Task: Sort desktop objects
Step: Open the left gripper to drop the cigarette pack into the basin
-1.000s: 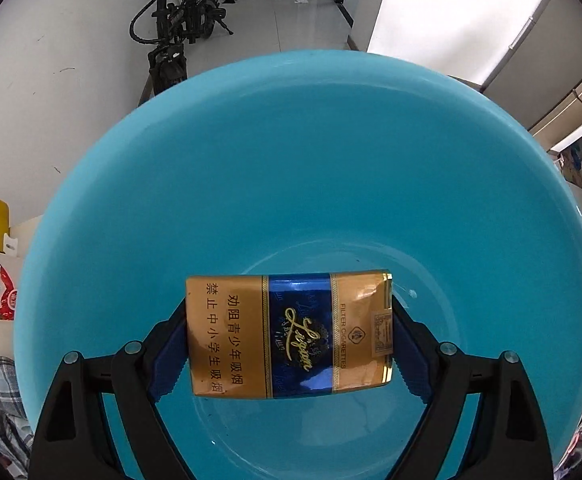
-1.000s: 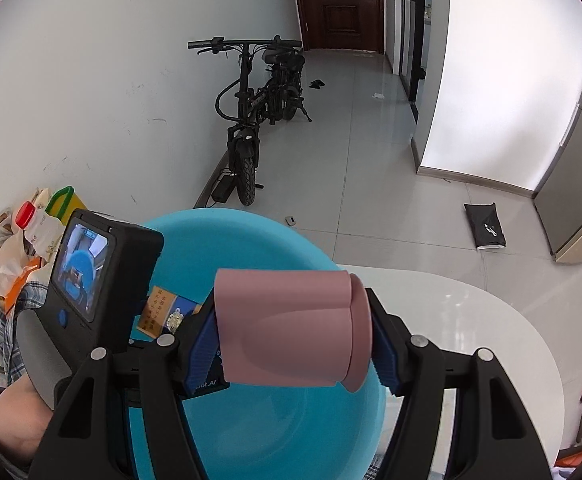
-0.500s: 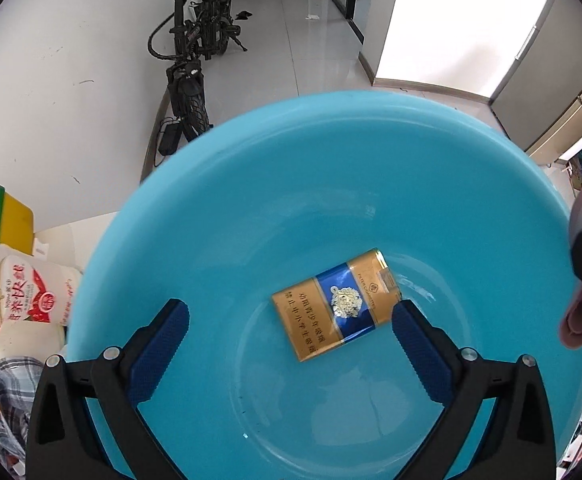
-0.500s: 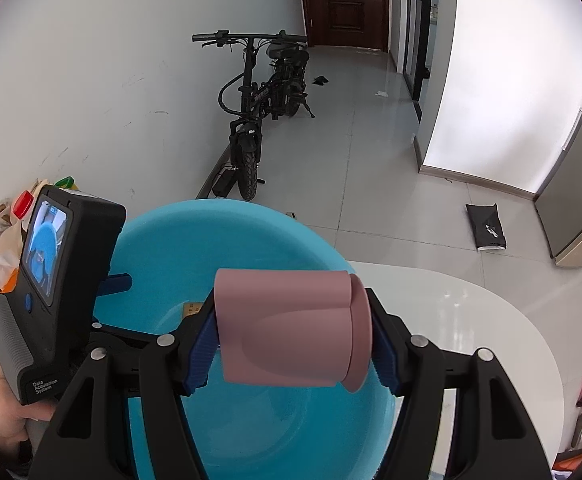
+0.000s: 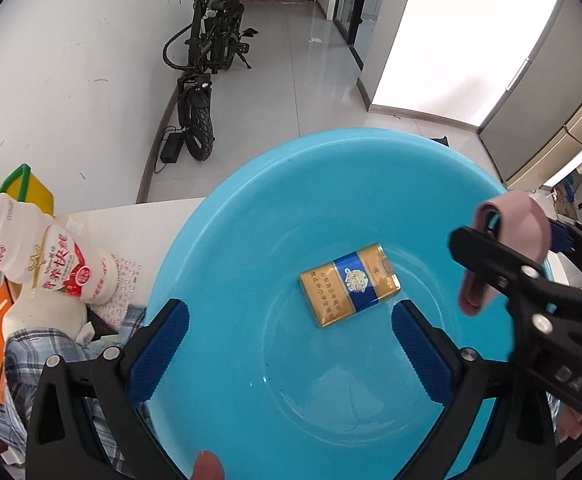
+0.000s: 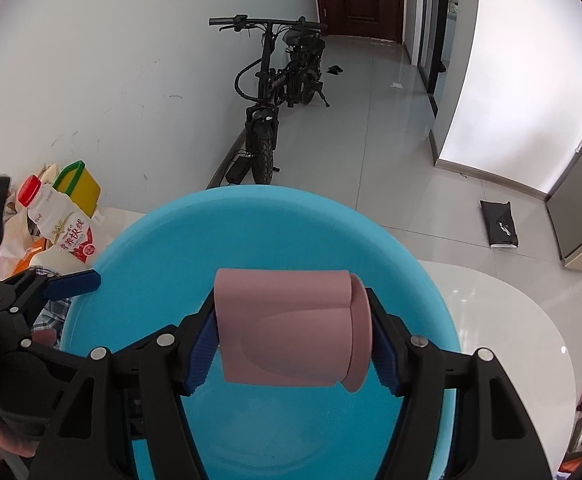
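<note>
Fingers (image 5: 175,336) of the left gripper (image 5: 289,346) spread wide above a cigarette pack (image 5: 350,285) lying in the blue basin (image 5: 219,240); the right gripper (image 6: 293,354) clamps a pink cup (image 6: 291,328) sideways over it, apparently for dropping in.

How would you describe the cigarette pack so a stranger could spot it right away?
Find the big turquoise basin on the white table. On its flat bottom lies the cigarette pack, a gold box with a blue band across its middle. It is the only thing resting inside; the pink cup is held above.
</note>
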